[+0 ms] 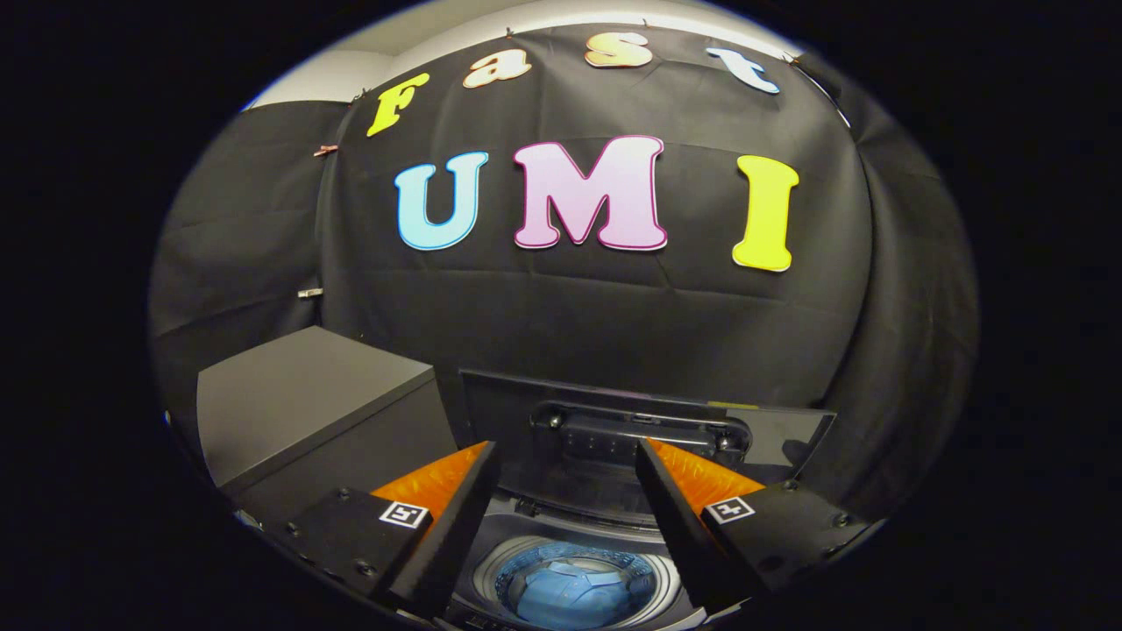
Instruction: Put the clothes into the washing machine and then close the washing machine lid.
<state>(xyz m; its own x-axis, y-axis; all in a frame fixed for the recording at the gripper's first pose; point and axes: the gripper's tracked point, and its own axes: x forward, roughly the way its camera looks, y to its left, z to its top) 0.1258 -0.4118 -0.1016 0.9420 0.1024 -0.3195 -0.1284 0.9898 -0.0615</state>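
A top-loading washing machine (pixel 526 526) stands below and ahead of me, its lid (pixel 644 429) raised upright against the booth wall. Down between my fingers I see the round drum (pixel 574 583), with a bluish mass at its bottom; I cannot tell if that is cloth or the drum's base. My gripper (pixel 568 456) is open, fingers spread wide above the drum opening, nothing between them.
A dark grey box-like cabinet (pixel 302 399) stands just left of the machine, its flat top about level with my fingers. Black cloth walls close the booth behind and on both sides.
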